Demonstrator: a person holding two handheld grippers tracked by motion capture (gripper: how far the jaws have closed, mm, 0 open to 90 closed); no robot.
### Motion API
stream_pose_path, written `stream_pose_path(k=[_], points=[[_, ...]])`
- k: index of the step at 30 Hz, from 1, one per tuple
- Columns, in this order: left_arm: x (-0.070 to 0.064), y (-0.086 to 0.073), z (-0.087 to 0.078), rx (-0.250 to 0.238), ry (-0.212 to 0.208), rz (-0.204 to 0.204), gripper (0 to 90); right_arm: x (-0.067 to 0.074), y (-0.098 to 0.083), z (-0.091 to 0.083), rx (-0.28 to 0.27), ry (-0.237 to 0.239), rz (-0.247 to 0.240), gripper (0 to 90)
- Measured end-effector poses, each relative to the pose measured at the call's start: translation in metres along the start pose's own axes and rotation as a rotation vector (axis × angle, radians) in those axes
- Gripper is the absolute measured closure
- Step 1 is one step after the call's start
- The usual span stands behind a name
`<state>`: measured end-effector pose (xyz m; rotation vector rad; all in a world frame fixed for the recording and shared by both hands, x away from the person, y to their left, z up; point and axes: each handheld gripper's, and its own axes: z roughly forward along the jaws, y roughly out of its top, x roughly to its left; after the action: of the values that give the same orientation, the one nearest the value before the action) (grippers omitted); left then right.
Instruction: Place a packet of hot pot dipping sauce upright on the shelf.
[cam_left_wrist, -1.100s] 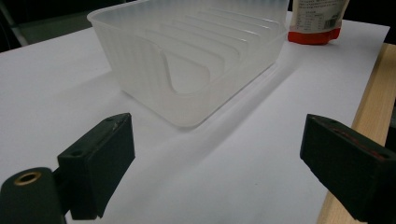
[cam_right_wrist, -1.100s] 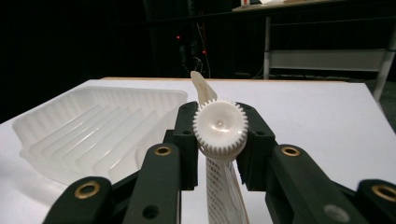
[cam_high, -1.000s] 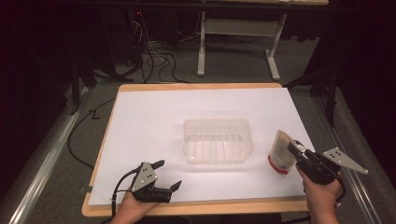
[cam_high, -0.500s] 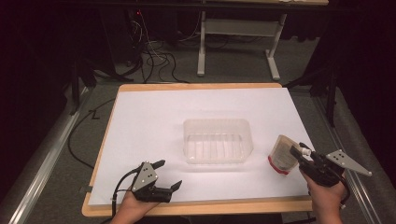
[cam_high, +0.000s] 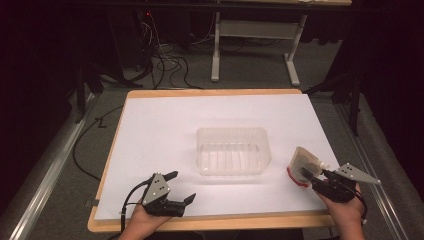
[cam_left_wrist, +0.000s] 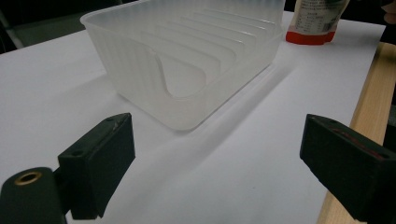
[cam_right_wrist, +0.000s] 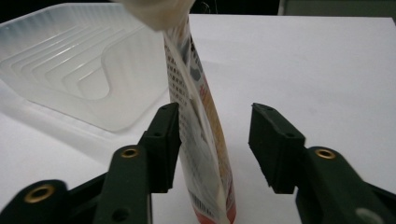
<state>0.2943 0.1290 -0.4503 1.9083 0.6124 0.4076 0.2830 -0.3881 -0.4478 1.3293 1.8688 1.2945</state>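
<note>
The right claw (cam_high: 311, 176) is held low over the near right corner of the bench (cam_high: 210, 92), the person's right hand (cam_high: 345, 212) coming up from the bottom edge of the high view with the grey three-cornered plate angled out to the right. Its jaws stand apart around a stand-up pouch (cam_right_wrist: 201, 126) with a red base: in the right gripper view the pouch rises between them, its side against or just beside the left jaw, with a clear gap to the right jaw, so it is not clamped. The pouch stands on the white sheet (cam_high: 165, 130) that covers the bench, leaning a little, its printed side facing left in that view.

The left claw (cam_high: 181, 187) rests at the near left of the bench, gripped by the left hand (cam_high: 142, 222) and pointing right and slightly away from the person. Its jaws are spread wide and hold nothing; in the left gripper view only bare white sheet lies between them.

Between the two claws, toward the middle of the bench, sits a translucent plastic tray (cam_high: 232, 150) with a ribbed floor, empty as far as can be seen. It lies just left of the pouch and apart from it, and well ahead of the left claw. Beyond the bench are dark floor, tangled cables (cam_high: 165, 62) and the white legs of another table (cam_high: 252, 45).
</note>
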Motion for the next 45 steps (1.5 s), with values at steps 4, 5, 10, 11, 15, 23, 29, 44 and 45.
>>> stream_pose_path(k=[4,5,10,11,15,23,29,44,45], points=[[-0.001,0.000,0.002,0.004,-0.004,0.004,11.0,0.002,0.001,-0.003,-0.011,0.019,-0.006,77.4],[-0.001,0.000,0.002,0.004,-0.004,0.004,10.9,0.002,0.001,-0.003,-0.011,0.019,-0.006,77.4],[-0.001,0.000,0.003,0.006,-0.006,0.006,11.0,0.008,0.005,-0.002,0.001,0.025,-0.004,88.5],[-0.001,0.001,0.003,0.005,-0.006,0.006,11.0,0.012,0.008,0.000,0.010,0.020,0.017,89.2],[0.000,0.000,0.002,0.002,-0.004,0.003,11.0,0.017,0.012,0.000,-0.007,0.040,0.054,89.5],[0.001,0.000,-0.001,-0.001,0.003,0.000,11.1,0.041,0.026,-0.007,-0.053,0.074,0.064,89.9],[0.002,0.000,-0.002,-0.003,0.006,-0.001,11.1,0.050,0.030,-0.008,-0.064,0.078,0.059,90.0],[0.002,0.000,-0.002,-0.008,0.013,-0.001,11.1,0.071,0.035,-0.006,-0.054,0.127,0.026,90.0],[0.002,0.000,-0.002,-0.008,0.015,0.000,11.1,0.074,0.035,-0.005,-0.047,0.137,0.018,90.0]])
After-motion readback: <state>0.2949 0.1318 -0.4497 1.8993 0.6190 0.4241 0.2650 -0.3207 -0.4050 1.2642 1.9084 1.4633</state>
